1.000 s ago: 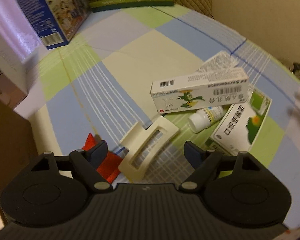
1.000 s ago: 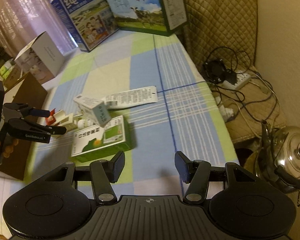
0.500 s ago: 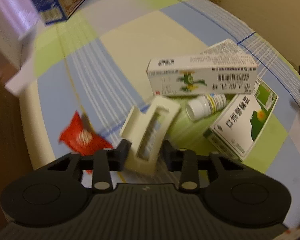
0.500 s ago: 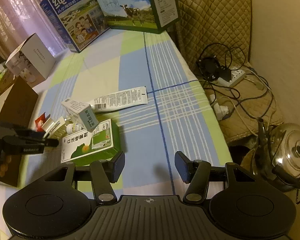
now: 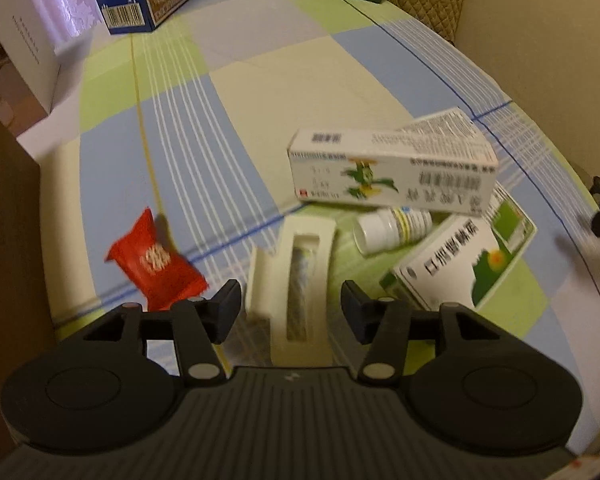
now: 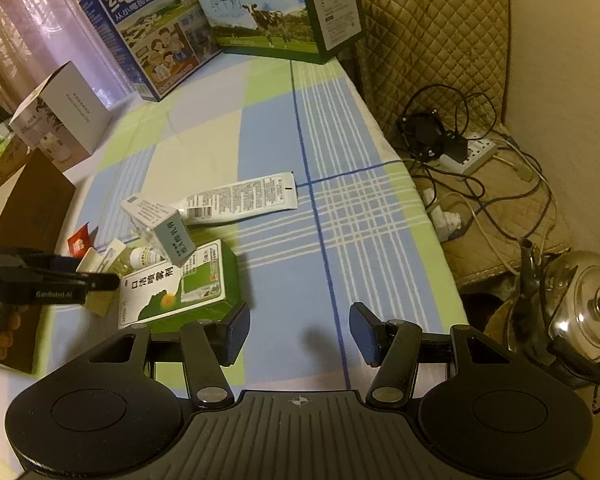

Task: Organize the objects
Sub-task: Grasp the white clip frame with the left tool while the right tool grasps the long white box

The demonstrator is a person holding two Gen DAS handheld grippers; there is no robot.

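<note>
Low in the middle of the left wrist frame, the cream plastic holder (image 5: 296,284) sits between the left claw (image 5: 290,310) pads, not pinched; its jaws are opening. Looks like the pickup step, so next it needs a square re-close. Just left lies a red packet (image 5: 152,266), upper right the medicine boxes (image 5: 392,170). Right claw (image 6: 298,334) hangs open and empty over the checked surface (image 6: 284,140).

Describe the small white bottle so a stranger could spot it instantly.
On the checked blue-and-green tablecloth, find the pile of medicine cartons. The small white plastic bottle lies on its side between the long white carton and the green-and-white spray box. It is the only round thing there.
</note>
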